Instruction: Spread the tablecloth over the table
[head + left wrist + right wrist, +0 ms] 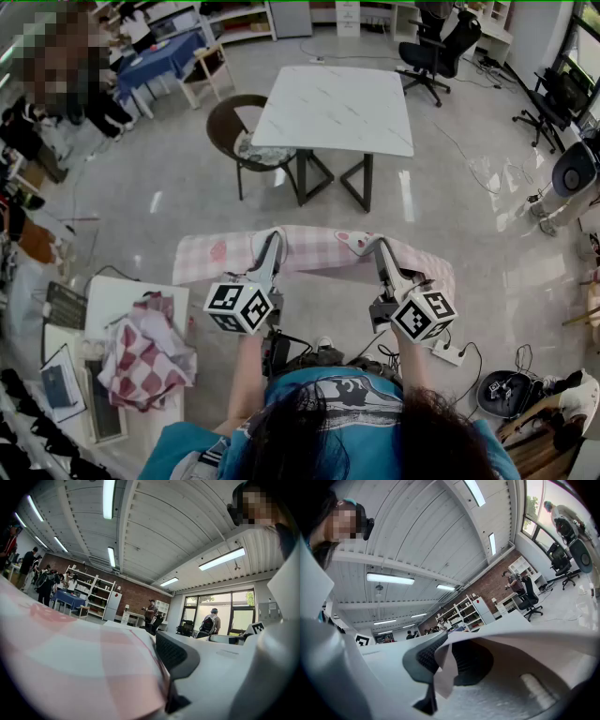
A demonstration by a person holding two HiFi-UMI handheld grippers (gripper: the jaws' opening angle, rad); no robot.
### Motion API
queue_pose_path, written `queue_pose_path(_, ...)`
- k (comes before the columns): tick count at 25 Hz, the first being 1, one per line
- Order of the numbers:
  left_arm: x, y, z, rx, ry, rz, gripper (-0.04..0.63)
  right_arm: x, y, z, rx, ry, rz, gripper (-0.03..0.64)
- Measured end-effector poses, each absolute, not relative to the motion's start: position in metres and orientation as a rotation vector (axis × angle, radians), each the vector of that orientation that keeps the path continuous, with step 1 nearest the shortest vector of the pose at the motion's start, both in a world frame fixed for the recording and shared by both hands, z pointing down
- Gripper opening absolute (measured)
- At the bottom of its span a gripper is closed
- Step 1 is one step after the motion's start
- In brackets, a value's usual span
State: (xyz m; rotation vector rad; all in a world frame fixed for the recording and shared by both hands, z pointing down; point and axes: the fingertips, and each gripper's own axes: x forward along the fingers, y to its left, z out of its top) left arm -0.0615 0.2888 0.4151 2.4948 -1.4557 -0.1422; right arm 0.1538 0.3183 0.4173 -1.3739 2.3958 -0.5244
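Observation:
A pink and white checked tablecloth hangs stretched between my two grippers in the head view, above the floor and short of the white marble-topped table. My left gripper is shut on the cloth's upper edge near its left side. My right gripper is shut on the same edge to the right. In the left gripper view the cloth fills the lower left and runs in against the dark pad. In the right gripper view a fold of cloth is pinched between the pads.
A brown chair is tucked at the table's left side. A low white table with a red checked cloth and papers stands at my left. A power strip and cables lie on the floor at the right. Office chairs stand beyond.

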Motion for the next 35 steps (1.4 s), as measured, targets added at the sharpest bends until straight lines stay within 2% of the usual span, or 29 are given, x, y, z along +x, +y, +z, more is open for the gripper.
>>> queue_pose_path(20, -0.111, 0.274, 0.429, 2.483, -1.463, -0.095, 0.071, 0.103, 0.298, 0.432, -1.353, 2.397, -0.598, 0.035)
queue_pose_path(35, -0.12, 0.247, 0.436, 2.46, -1.427, -0.138, 0.067, 0.096, 0.275, 0.443, -1.363, 2.399, -0.683, 0.037)
